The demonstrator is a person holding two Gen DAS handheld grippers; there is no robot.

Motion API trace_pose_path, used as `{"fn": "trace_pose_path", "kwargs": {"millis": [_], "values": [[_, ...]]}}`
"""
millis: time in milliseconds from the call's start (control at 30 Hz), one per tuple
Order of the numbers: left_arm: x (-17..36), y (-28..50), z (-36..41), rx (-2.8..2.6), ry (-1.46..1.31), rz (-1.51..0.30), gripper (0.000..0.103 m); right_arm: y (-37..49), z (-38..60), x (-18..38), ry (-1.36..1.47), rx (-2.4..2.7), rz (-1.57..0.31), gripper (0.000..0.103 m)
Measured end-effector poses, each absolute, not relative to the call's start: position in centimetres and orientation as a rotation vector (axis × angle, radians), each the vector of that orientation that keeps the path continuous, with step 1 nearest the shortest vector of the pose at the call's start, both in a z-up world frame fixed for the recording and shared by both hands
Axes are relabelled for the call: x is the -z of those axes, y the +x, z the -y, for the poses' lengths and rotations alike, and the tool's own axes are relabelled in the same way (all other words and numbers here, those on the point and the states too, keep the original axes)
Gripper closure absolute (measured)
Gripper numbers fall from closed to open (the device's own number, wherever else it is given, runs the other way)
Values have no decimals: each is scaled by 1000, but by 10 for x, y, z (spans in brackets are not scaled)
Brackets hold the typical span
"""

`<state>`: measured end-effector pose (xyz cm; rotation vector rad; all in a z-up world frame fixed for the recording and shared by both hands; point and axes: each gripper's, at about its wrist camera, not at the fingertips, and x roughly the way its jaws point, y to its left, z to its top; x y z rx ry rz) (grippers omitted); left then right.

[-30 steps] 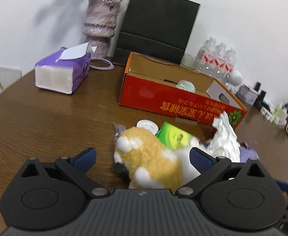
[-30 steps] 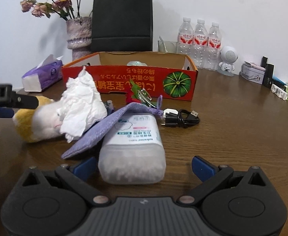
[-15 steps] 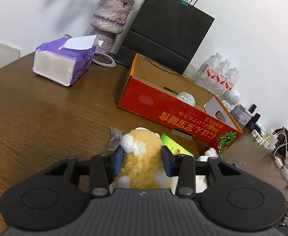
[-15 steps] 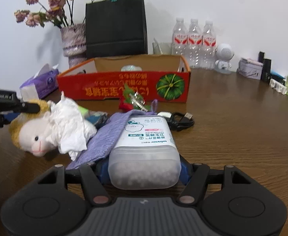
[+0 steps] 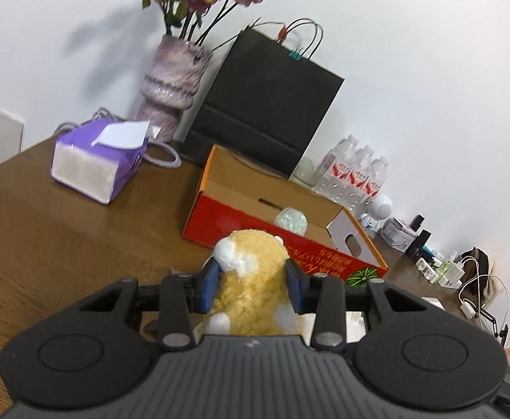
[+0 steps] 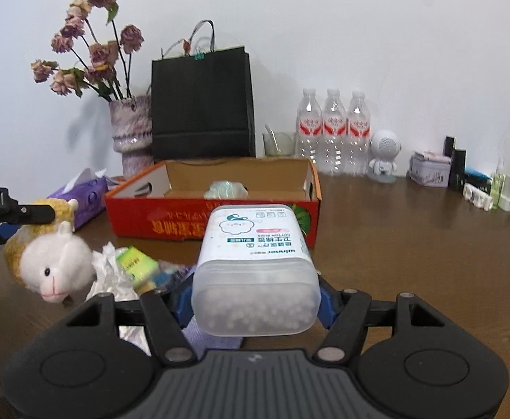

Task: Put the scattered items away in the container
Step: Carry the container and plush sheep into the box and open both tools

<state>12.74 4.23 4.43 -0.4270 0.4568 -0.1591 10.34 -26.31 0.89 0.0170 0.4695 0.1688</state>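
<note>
My left gripper (image 5: 251,281) is shut on a yellow and white plush sheep (image 5: 251,279), held off the table; the same plush sheep (image 6: 51,262) hangs at the left of the right wrist view. My right gripper (image 6: 255,302) is shut on a translucent cotton-swab box (image 6: 255,272), lifted above the table. Beyond both stands the red cardboard box (image 5: 276,244), open-topped, with a clear crinkled ball (image 5: 291,220) inside; the red box (image 6: 171,223) sits just past the swab box. A crumpled tissue (image 6: 110,276), a green packet (image 6: 138,262) and a purple cloth (image 6: 202,337) lie on the table.
A purple tissue box (image 5: 98,164), a vase of dried roses (image 5: 171,83) and a black paper bag (image 5: 265,104) stand behind the box. Water bottles (image 6: 331,129), a small white robot figure (image 6: 384,155) and chargers (image 6: 509,192) line the back right.
Both grippers closed, the left on the plush sheep and the right on the swab box, then rose with them off the table. The tissue slid off the sheep.
</note>
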Motion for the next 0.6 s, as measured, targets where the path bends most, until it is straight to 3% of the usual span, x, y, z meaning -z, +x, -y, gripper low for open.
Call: {"fn": "trace_pose_path", "kwargs": {"millis": [600], "values": [[-64, 177, -32, 172, -379, -432, 63, 155, 242, -28, 19, -194, -442, 39]]}}
